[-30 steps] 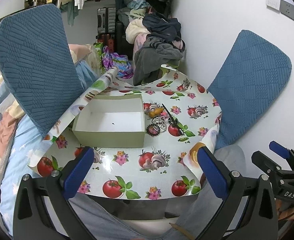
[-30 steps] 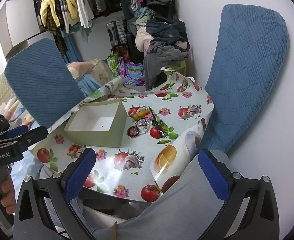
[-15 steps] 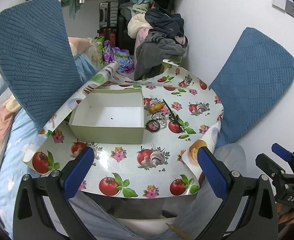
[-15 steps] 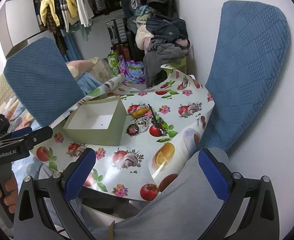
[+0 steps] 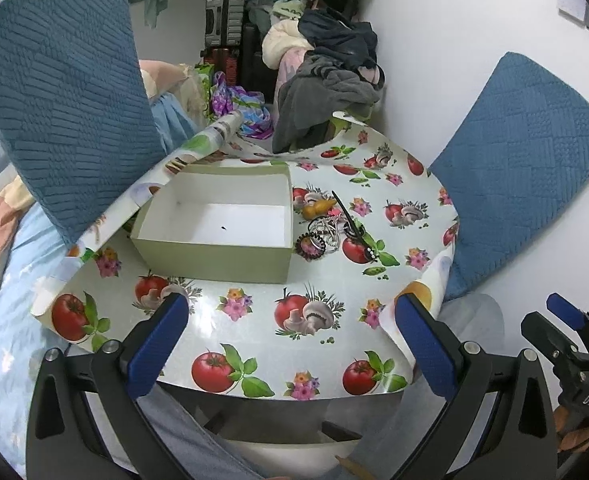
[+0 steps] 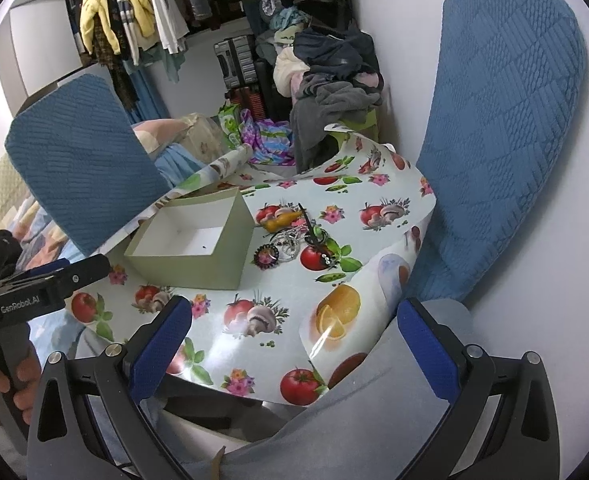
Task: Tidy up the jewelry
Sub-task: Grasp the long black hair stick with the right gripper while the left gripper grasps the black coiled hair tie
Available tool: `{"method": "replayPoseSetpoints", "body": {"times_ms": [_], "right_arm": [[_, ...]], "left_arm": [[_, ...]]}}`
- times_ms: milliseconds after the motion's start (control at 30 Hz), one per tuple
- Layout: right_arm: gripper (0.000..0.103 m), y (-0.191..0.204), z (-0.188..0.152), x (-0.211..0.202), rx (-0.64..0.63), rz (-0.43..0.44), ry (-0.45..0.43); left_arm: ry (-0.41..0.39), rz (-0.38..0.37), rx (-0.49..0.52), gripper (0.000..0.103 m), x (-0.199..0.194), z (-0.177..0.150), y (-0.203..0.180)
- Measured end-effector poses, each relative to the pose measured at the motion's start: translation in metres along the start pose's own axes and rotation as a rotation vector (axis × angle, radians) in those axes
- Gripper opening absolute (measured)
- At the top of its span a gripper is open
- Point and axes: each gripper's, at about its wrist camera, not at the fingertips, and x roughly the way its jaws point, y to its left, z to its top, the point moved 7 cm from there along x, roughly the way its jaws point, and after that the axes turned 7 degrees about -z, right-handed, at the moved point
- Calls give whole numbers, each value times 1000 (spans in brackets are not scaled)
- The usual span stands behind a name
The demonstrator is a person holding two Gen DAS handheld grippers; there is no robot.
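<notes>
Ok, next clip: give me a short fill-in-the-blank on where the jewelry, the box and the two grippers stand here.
1. The pile of jewelry lies on the tablecloth, to the ____ of the box as the left wrist camera sees it.
2. Apart from one tiny dark speck, the open box is ____.
3. Both the left gripper and the right gripper have their fingers ____, holding nothing.
4. The black hair stick lies ____ the box.

Missing words: right; empty; open; outside
</notes>
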Motion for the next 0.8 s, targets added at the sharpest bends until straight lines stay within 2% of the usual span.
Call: {"method": "replayPoseSetpoints", "body": {"times_ms": [100, 167, 267, 333, 400, 467, 533, 633, 733, 800], "right_arm": [[101, -1, -2, 16, 3, 29, 7], [85, -5, -2, 26, 17, 43, 8], [68, -8, -2, 50, 22, 59, 26], [58, -7, 2, 65, 14, 80, 29], [48, -7, 6, 80, -4, 77, 25], [40, -8, 10, 94, -8, 95, 35], [39, -7, 15, 110, -20, 111, 46], [39, -6, 21, 135, -61, 102, 51], [40, -16, 28, 159, -23, 132, 71], [40, -24, 30, 179, -5, 116, 101]], "left_arm": [[-8, -29, 23, 102, 13, -1, -3], [-21, -53, 37, 102, 23, 0, -5], [-21, -81, 39, 102, 46, -2, -7], [-8, -105, 39, 95, 59, -3, -12], [7, -119, 54, 93, 77, -4, -18], [19, -137, 70, 84, 92, -6, -25], [24, -148, 82, 75, 105, -6, -30], [30, -158, 96, 68, 128, -4, -39], [26, -150, 96, 63, 149, 0, -44], [27, -147, 77, 61, 165, 2, -45]]}}
